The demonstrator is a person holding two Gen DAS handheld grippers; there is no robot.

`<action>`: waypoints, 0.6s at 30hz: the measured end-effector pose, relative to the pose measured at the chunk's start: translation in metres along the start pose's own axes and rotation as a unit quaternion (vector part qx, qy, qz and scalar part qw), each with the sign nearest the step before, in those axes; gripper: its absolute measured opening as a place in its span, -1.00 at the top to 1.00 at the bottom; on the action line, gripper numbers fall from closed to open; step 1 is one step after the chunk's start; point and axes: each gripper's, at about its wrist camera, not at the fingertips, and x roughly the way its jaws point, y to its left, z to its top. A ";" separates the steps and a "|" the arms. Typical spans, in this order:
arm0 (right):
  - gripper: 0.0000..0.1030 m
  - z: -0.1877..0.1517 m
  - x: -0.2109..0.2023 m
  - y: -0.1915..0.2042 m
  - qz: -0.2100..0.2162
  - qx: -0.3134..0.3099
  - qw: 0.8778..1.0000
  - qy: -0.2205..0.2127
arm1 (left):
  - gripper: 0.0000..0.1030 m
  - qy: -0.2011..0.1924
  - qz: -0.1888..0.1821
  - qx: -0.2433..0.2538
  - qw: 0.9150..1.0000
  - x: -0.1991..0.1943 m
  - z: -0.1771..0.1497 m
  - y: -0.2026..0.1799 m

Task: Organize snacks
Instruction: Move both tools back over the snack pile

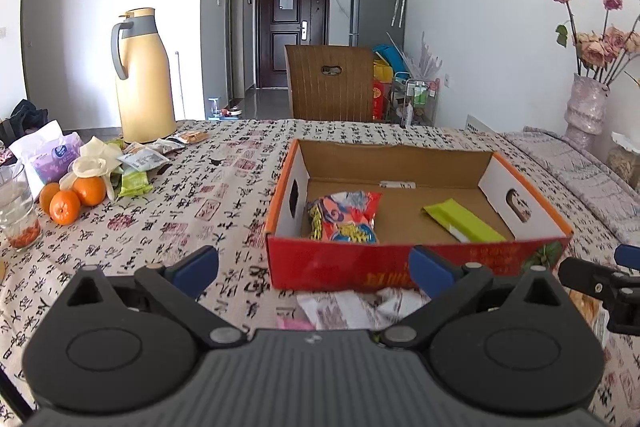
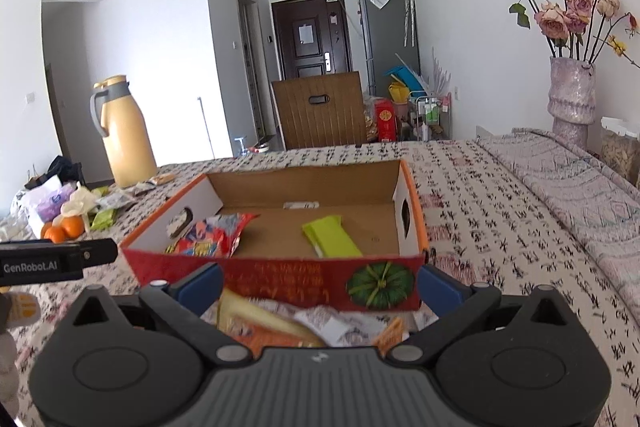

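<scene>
An open red cardboard box (image 1: 400, 265) (image 2: 288, 279) stands on the patterned tablecloth. Inside lie a red and blue snack bag (image 1: 346, 215) (image 2: 212, 237) and a green packet (image 1: 464, 221) (image 2: 330, 235). My left gripper (image 1: 314, 269) is open and empty, low in front of the box, above white snack packets (image 1: 344, 309). My right gripper (image 2: 320, 285) is open over a pile of orange and white snack packets (image 2: 280, 323) at the box's near wall. More packets (image 1: 140, 163) lie at the far left.
A yellow thermos (image 1: 144, 79) (image 2: 124, 131) stands at the far left. Oranges (image 1: 72, 199), a tissue pack (image 1: 52, 155) and a glass (image 1: 14, 211) lie left. A vase of dried roses (image 2: 572, 95) stands at the right. A wooden chair (image 1: 330, 83) is behind the table.
</scene>
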 end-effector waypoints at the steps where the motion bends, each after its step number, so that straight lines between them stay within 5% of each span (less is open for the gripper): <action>1: -1.00 -0.004 -0.001 0.001 0.001 -0.001 1.000 0.004 | -1.00 0.002 -0.001 0.001 1.000 -0.001 -0.003 0.001; 18: -1.00 -0.047 -0.013 -0.012 -0.026 0.001 0.999 0.042 | -1.00 0.048 -0.002 -0.003 0.999 0.000 -0.043 0.010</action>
